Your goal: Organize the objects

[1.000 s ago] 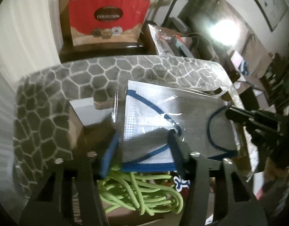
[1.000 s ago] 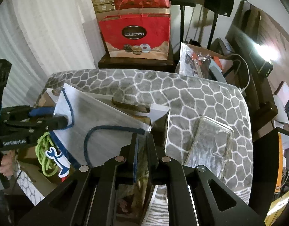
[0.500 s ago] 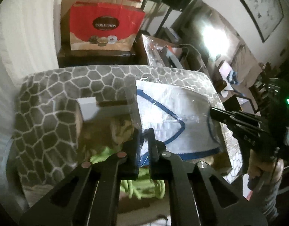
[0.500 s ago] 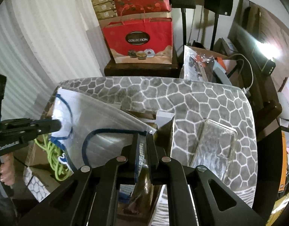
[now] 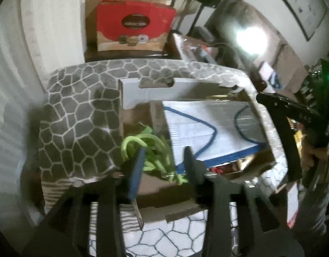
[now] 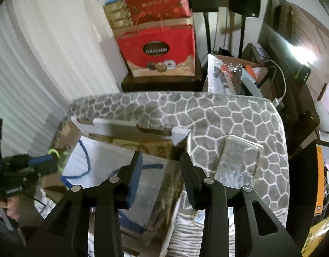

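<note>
A clear packet of white face masks with blue ear loops [image 5: 209, 128] lies inside an open cardboard box [image 5: 130, 94]; it also shows in the right wrist view [image 6: 113, 165]. A green cord [image 5: 151, 147] lies in the box beside it. My left gripper [image 5: 164, 162] is open and empty over the box's near edge. My right gripper [image 6: 160, 171] is open and empty above the packet. A clear plastic case [image 6: 239, 160] lies on the hexagon-patterned cloth [image 6: 218, 115] to the right of the box.
A red gift bag [image 6: 160, 49] stands on a dark stand behind the table, with stacked boxes above it. White curtains hang at the left. Cluttered boxes and cables [image 6: 239, 72] lie at the back right. The other gripper [image 5: 293, 115] shows at the box's right side.
Both grippers have opened and let go of the mask packet, which now lies flat in the box. Both have drawn back a little.
</note>
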{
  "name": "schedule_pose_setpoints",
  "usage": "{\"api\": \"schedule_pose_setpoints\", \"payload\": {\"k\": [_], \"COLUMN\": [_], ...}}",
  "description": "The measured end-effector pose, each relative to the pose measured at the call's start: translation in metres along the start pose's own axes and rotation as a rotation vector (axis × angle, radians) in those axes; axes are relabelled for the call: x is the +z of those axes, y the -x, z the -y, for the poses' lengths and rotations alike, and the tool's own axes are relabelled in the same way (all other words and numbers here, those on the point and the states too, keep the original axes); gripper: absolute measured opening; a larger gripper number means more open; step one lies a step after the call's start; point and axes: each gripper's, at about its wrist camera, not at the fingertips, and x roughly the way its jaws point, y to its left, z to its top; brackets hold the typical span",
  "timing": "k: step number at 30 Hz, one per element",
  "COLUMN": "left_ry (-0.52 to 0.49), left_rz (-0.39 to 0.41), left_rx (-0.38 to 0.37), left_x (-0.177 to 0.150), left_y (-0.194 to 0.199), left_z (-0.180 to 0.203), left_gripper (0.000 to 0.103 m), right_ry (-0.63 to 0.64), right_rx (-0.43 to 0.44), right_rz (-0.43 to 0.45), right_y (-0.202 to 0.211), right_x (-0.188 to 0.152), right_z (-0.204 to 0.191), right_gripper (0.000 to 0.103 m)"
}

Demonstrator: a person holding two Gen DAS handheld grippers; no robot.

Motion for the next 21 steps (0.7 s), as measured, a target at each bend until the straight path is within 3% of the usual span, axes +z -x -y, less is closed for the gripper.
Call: {"api": "schedule_pose_setpoints", "payload": {"k": [6,13,15,18,21], "left_ry": [-0.011,-0.002,0.020,0.048,0.056], "left_rz": [0.055,0.074,0.072,0.093,0.094], "left_rx": [0.095,0.204,0.203,0.215,0.218], "left_x": [0.002,-0.006,-0.009,-0.016,-0.019], "left_y": [0.012,0.003,-0.002,-0.006,-0.009], "left_z": [-0.002,-0.012,-0.015,-0.015,-0.015], "left_gripper": [0.046,0.057,0.058,0.066,0.067], "right_ry": [-0.056,-0.125,-0.164,-0.225,-0.241], "right_rx": [-0.072,-0.229,-0.220,-0.180,-0.180], "right_rz": [0.044,-0.032,-0.059,-0.095,-0.117], "right_y": [0.026,0.009,0.001,-0.012,-0.024], "right_x": [0.001,-0.020,-0.028,-0.036,-0.041], "right_z": [0.033,0.080,0.089,0.099,0.099], "right_gripper": [0.054,0.073,0.079,0.080,0.080]}}
